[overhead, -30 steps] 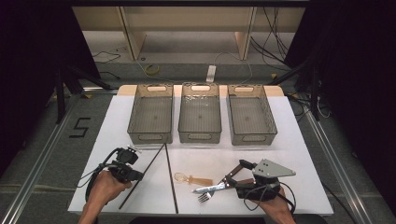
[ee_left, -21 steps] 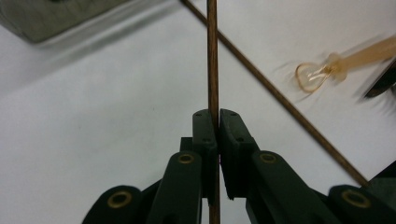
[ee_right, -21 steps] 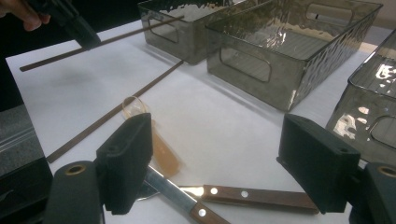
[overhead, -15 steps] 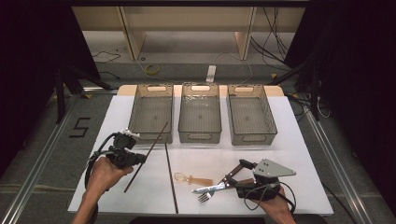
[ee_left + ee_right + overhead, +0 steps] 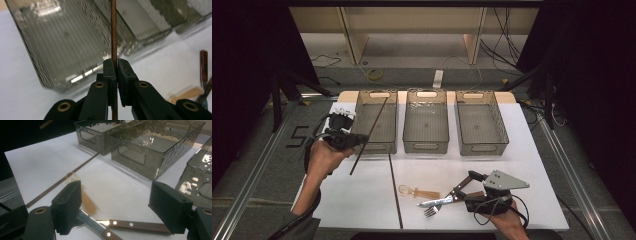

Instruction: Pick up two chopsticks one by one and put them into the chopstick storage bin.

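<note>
Here, at 5 o'clock, your right tongs [image 5: 462, 186] stand wide open over the fork [image 5: 435, 204] on the bench [image 5: 362, 195], likely ready to grasp. At 10 o'clock, your left tongs [image 5: 361, 141] clamp a chopstick [image 5: 368, 135], tilted toward the left bin [image 5: 374, 146], probably for dropping in.

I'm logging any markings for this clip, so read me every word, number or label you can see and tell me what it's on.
"5": a dark figure marked on the grey floor left of the table, partly hidden behind the left gripper.
No other text can be read; the bins and utensils carry no readable label.
</note>
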